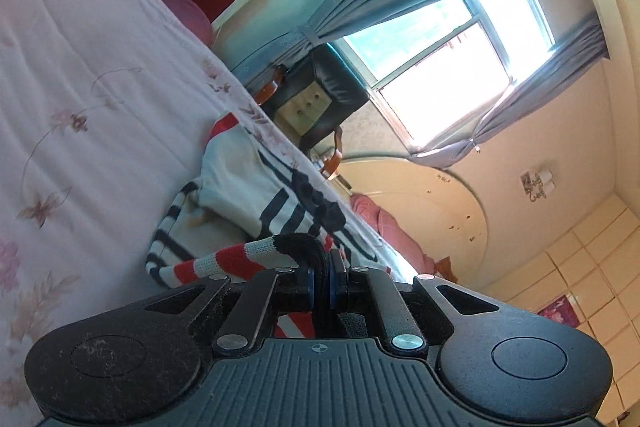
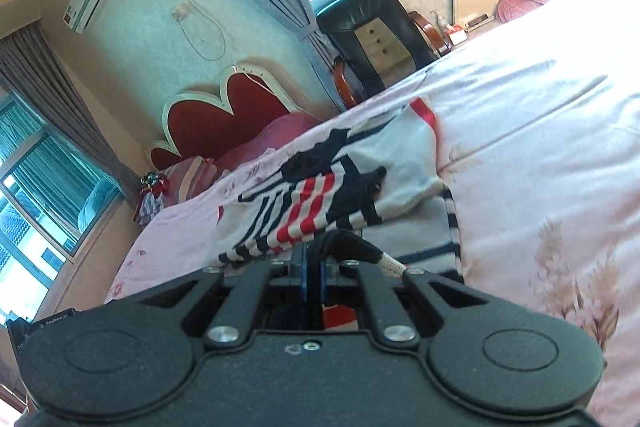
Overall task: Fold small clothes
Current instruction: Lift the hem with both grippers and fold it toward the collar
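A small knit garment with white, navy and red stripes lies on the pink floral bed sheet. My left gripper is shut on its black ribbed edge, with a red-and-white striped band running left from the jaws. The garment shows in the right wrist view too. My right gripper is shut on another part of the black edge, beside a cream knit tip. Both grippers are low over the bed at the garment's near side.
A red heart-shaped headboard and pink pillows stand at the bed's head. A black chair and a window with grey curtains are beyond the bed. The chair also shows in the right wrist view.
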Action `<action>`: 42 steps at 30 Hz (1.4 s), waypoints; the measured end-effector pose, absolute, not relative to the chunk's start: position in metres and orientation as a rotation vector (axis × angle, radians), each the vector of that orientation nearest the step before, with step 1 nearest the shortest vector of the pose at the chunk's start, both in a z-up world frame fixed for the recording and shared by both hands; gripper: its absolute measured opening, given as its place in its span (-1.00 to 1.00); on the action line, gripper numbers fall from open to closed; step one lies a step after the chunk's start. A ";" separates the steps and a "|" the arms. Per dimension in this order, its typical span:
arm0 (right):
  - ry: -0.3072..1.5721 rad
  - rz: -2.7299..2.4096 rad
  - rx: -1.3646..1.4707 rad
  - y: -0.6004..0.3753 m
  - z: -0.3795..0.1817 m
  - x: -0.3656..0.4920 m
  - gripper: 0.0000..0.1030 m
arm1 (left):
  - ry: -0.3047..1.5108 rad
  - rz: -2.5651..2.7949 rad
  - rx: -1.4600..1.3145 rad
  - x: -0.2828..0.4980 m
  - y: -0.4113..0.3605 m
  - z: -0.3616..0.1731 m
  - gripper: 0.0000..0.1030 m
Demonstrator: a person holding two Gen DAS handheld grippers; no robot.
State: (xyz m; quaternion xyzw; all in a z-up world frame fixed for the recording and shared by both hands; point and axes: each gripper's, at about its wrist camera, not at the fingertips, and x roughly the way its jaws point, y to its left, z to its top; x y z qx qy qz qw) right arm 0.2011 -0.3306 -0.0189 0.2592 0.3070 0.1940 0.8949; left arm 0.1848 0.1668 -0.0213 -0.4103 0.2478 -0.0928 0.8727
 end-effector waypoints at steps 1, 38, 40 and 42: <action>0.627 0.399 0.543 -0.331 -0.014 0.211 -0.88 | 0.514 -0.198 -0.856 0.196 0.168 -0.018 -0.87; 0.672 0.248 0.368 -0.310 -0.097 0.492 -0.22 | 0.586 -0.222 -0.549 0.507 0.153 -0.091 0.32; 0.691 0.250 0.301 -0.300 -0.095 0.494 -0.23 | 0.632 -0.230 -0.473 0.514 0.147 -0.088 0.31; 0.707 0.252 0.264 -0.293 -0.096 0.494 -0.23 | 0.678 -0.239 -0.399 0.519 0.142 -0.089 0.15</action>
